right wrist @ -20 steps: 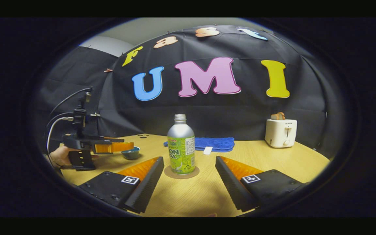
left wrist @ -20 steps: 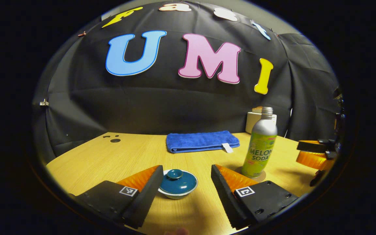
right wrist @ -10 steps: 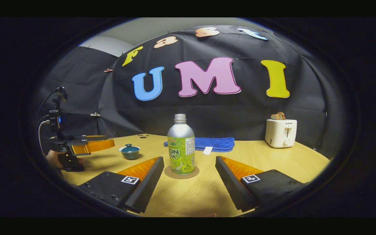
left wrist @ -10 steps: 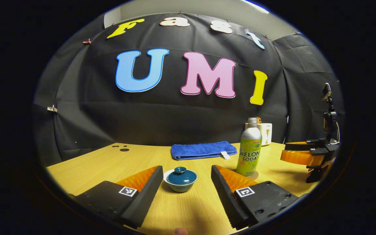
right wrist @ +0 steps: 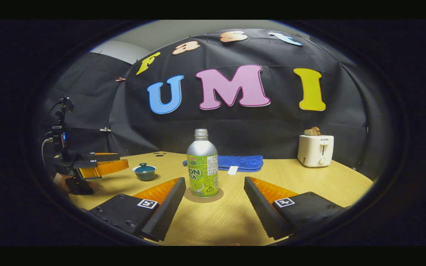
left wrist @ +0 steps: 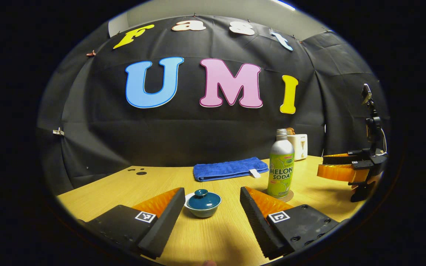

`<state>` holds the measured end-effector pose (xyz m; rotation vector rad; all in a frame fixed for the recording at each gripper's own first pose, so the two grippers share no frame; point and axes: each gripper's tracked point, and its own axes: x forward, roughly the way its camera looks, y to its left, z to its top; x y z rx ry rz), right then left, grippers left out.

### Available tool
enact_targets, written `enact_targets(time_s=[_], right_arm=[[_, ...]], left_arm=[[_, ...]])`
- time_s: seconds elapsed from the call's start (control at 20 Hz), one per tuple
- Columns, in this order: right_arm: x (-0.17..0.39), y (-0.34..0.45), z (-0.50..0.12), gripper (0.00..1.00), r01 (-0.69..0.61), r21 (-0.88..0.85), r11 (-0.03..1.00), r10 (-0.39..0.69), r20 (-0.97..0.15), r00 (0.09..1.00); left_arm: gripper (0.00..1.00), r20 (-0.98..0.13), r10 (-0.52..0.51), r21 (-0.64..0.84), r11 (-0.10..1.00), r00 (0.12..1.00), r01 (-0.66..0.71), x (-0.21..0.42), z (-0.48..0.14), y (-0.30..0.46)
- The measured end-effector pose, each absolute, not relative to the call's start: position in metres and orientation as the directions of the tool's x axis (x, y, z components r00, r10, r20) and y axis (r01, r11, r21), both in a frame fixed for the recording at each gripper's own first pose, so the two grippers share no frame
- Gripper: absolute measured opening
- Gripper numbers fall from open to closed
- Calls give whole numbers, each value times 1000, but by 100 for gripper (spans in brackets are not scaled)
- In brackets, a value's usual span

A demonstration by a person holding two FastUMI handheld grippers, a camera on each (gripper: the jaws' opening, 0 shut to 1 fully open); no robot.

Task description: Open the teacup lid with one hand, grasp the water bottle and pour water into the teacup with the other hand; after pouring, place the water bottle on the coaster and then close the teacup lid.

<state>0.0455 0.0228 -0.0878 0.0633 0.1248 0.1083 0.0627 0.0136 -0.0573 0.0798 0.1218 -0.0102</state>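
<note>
A small teal teacup [left wrist: 202, 207] with its teal lid [left wrist: 203, 198] on stands on the wooden table, just ahead of my open left gripper [left wrist: 212, 207], which holds nothing. The same teacup [right wrist: 144, 172] appears at the left in the right gripper view, beside the left gripper [right wrist: 102, 167]. A silver and green soda bottle [right wrist: 202, 166] stands upright on a round brown coaster [right wrist: 203, 195], a short way ahead of my open, empty right gripper [right wrist: 212, 197]. In the left gripper view the bottle [left wrist: 281, 166] stands right of the cup, with the right gripper [left wrist: 340, 169] farther right.
A folded blue towel [left wrist: 230, 168] lies toward the back of the table [right wrist: 309, 181]. A white toaster [right wrist: 315, 150] stands at the back right. Small dark holes [left wrist: 137, 171] mark the table's far left part. A hand [right wrist: 59, 181] holds the left gripper.
My left gripper has drawn back from the lidded teacup, which now looks smaller and farther ahead. The right gripper and the bottle have hardly moved.
</note>
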Motion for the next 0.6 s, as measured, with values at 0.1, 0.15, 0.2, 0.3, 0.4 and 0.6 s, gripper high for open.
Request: enact_targets(time_s=[0.1, 0.15, 0.2, 0.3, 0.4, 0.6], right_arm=[[46, 23, -88, 98, -104, 70, 992, 112, -121, 986], [45, 23, -88, 98, -104, 70, 992, 112, -121, 986], [45, 23, -88, 98, -104, 70, 992, 112, -121, 986], [45, 23, -88, 98, -104, 70, 992, 112, -121, 986], [45, 23, -88, 98, -104, 70, 992, 112, -121, 986], [45, 23, -88, 98, -104, 70, 992, 112, -121, 986]], left_arm=[[95, -122, -2, 78, 997, 993, 11, 63, -57, 15], [95, -118, 1, 70, 997, 993, 8, 63, -56, 16], [94, -113, 0, 55, 998, 994, 6, 63, -55, 17], [94, -112, 7, 41, 999, 994, -3, 62, -55, 19], [95, -113, 12, 51, 999, 994, -6, 63, -55, 18], [95, -109, 16, 46, 999, 994, -10, 63, -54, 19]])
